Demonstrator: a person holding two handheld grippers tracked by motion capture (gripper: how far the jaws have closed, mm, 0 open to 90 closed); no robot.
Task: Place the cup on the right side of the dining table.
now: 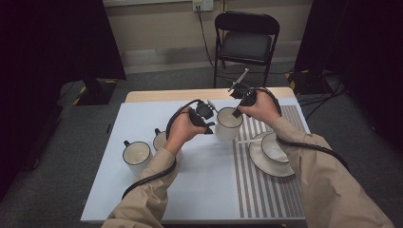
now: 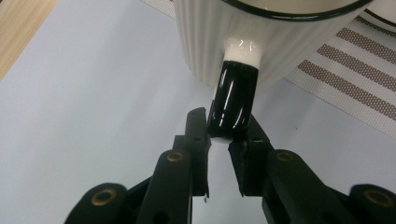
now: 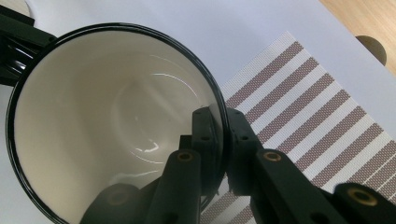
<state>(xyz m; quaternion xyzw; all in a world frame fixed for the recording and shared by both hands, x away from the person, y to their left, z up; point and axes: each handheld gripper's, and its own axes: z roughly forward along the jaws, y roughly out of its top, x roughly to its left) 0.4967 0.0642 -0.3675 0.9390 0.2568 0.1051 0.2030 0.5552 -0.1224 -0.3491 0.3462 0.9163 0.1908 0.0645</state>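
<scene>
A white ribbed mug (image 1: 228, 124) with a black rim stands at the edge of the striped placemat (image 1: 266, 185). My left gripper (image 1: 209, 124) comes in from the mug's left. In the left gripper view my left gripper (image 2: 219, 126) is shut on the mug's glossy black handle (image 2: 233, 100), below the mug's ribbed wall (image 2: 210, 42). My right gripper (image 1: 236, 112) reaches down from above. It (image 3: 217, 121) is shut on the mug's rim, one jaw inside the empty mug (image 3: 112, 116) and one outside. The left gripper (image 3: 18, 46) shows at the mug's far side.
Two more white mugs (image 1: 137, 156) (image 1: 161, 139) stand left of my left forearm. A saucer (image 1: 259, 159) with a cup (image 1: 274, 146) sits on the placemat under my right forearm. A black chair (image 1: 244, 42) stands beyond the table's far edge.
</scene>
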